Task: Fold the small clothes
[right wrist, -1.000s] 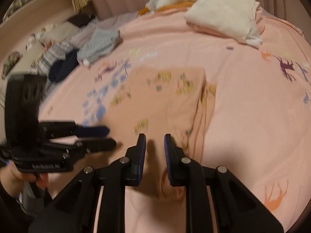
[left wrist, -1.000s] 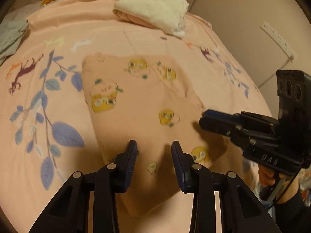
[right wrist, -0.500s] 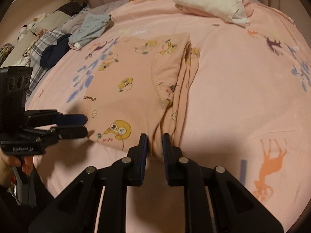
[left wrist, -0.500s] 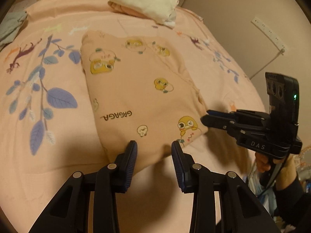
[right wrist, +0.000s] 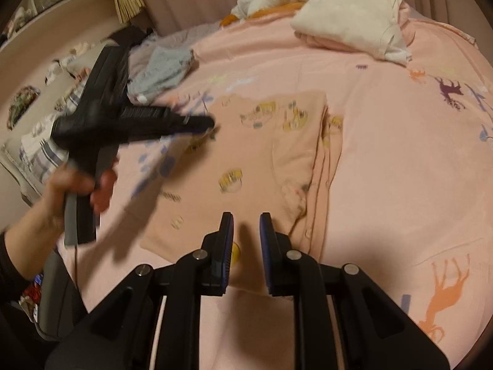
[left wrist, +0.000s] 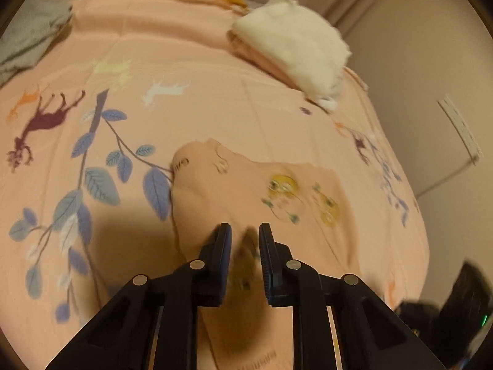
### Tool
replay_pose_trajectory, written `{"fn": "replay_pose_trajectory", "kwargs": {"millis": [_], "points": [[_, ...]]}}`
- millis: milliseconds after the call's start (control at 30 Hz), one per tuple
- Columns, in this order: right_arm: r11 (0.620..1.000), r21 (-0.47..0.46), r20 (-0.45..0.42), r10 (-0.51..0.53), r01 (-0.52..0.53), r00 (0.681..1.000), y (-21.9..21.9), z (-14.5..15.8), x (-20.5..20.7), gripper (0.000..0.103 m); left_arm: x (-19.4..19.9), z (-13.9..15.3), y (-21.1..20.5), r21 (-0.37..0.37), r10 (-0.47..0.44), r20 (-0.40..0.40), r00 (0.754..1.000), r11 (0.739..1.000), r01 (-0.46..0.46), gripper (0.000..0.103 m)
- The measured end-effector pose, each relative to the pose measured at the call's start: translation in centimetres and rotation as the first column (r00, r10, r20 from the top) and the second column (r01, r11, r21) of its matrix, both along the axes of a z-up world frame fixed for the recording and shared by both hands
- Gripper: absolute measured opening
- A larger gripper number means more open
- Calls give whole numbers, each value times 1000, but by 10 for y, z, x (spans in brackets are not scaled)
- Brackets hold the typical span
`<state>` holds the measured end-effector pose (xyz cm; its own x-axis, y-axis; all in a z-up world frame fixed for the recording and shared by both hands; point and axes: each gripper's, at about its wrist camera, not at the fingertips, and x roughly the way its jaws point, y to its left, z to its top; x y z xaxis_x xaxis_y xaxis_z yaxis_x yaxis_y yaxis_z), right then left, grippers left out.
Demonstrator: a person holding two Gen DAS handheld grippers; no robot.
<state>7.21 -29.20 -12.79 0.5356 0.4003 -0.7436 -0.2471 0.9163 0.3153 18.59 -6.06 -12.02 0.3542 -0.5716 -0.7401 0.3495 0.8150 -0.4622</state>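
Note:
A pink garment (left wrist: 231, 185) with yellow cartoon prints lies on the pink bedsheet (left wrist: 215, 92). My left gripper (left wrist: 245, 228) is closing its jaws, and a bunch of the garment's cloth sits between them, lifted and folded over towards the far side. In the right wrist view the left gripper (right wrist: 209, 121) hangs blurred over the garment's (right wrist: 262, 160) far left part, with a hand (right wrist: 77, 185) on its grip. My right gripper (right wrist: 245, 219) sits at the garment's near hem. Its jaws are narrow, and the cloth runs into the gap between them.
A folded white and pink stack (right wrist: 348, 27) rests at the far side of the bed. Beside it is a white and orange heap (right wrist: 271, 0). A grey garment (right wrist: 163, 71) and more clothes (right wrist: 40, 148) lie at the left. A wall with a power strip (left wrist: 459, 126) borders the right.
The left gripper's jaws have narrowed on the garment's near edge. It has swung forward and up with the cloth, doubling it over. The right gripper has stayed at the near hem.

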Motion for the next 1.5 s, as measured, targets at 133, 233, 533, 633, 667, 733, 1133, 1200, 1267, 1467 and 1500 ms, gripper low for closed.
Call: {"fn": "replay_pose_trajectory", "kwargs": {"millis": [133,233,533,633,667,733,1133,1200,1267,1467,1500], "points": [[1000,-14,-67,3,-4,998,-3,-17,2,13,19,-21,-7,38,8,-41,999,999,-6,10],[1000,-6,-72,20,-20,997,-4,-12,-1,13,26,-23,-7,34,26,-30,999,999,-25,10],[997,54,52,-61,58,997,-20,29,41,19,-12,2,9,19,-17,61,998,1000,15,10],[995,61,47,-83,80,995,-19,24,77,19,-36,3,9,22,-69,74,995,997,67,10],[994,54,36,-94,92,995,-17,21,87,19,-43,2,9,31,-81,78,994,996,79,10],[993,37,10,-116,116,993,-16,11,104,19,-51,0,7,40,-103,77,992,994,100,10],[978,28,-45,-207,208,977,-29,5,109,13,-63,-8,-4,112,-121,81,989,987,111,10],[985,38,-22,-170,171,985,-25,13,94,13,-65,-7,-4,114,-118,81,990,988,109,10],[991,39,-4,-129,129,992,-20,18,77,14,-67,-7,-4,119,-117,83,990,987,106,10],[999,-12,19,-45,45,999,-4,12,39,15,-75,-7,-7,146,-119,96,988,984,104,10],[998,-35,12,-42,42,999,-2,8,36,15,-76,-7,-6,149,-119,97,988,983,104,10]]}}
